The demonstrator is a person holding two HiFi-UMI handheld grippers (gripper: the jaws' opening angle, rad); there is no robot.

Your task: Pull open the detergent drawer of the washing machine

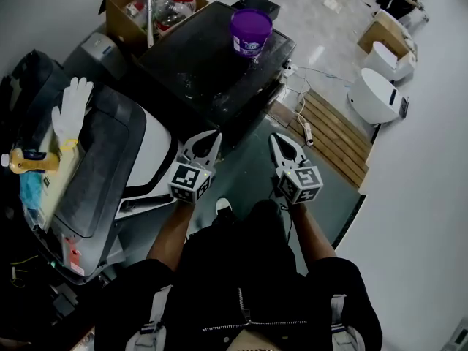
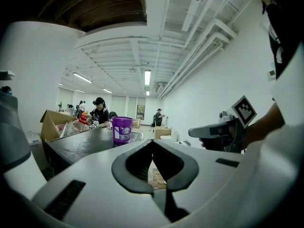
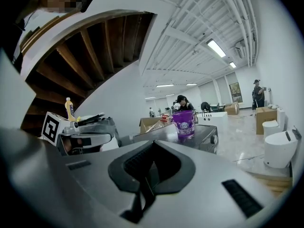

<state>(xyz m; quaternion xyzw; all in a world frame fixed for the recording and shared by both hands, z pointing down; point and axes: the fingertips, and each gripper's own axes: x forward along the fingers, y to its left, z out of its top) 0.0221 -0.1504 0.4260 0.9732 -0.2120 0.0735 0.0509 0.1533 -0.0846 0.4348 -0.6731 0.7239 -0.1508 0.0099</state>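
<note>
left gripper [image 1: 212,139]: jaws together, empty, just short of washer [image 1: 197,57], apparently the dark-topped unit. right gripper [image 1: 278,141]: likewise. bucket [image 1: 251,29]: on washer top. drawer: washer's front hidden, not discernible.

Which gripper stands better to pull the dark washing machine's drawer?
Likely the right gripper: it faces the front panel of the washing machine; the left gripper is off at its corner. Drawer itself unseen.

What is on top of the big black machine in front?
A purple bucket stands on top of the black machine, near its far edge. The bucket covers the spot beneath it, and its inside cannot be made out.
</note>
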